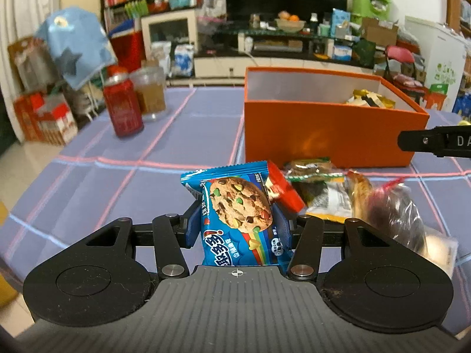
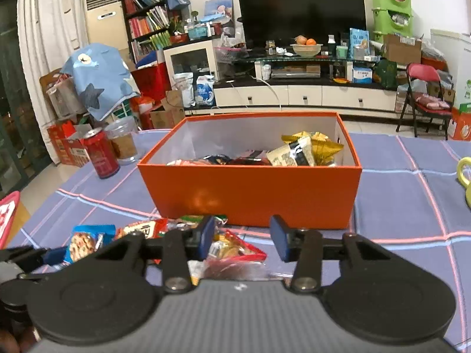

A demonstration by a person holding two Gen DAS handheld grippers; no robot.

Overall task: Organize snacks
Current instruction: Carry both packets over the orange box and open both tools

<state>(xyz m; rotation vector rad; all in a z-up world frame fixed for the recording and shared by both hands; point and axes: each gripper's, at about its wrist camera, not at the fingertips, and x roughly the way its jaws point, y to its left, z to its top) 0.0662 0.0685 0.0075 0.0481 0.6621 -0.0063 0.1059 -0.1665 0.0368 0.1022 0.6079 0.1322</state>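
We see several snacks already in the box (image 2: 250,189). Our left gripper (image 1: 238,226) pinches a cookie pack (image 1: 235,214) above the table (image 1: 176,135). Our right gripper (image 2: 243,241) stands spread, empty, over the loose pile (image 2: 232,253) left to sort.

box floor (image 1: 382,97): hidden by wall | yellow object (image 2: 465,173): cut off at edge
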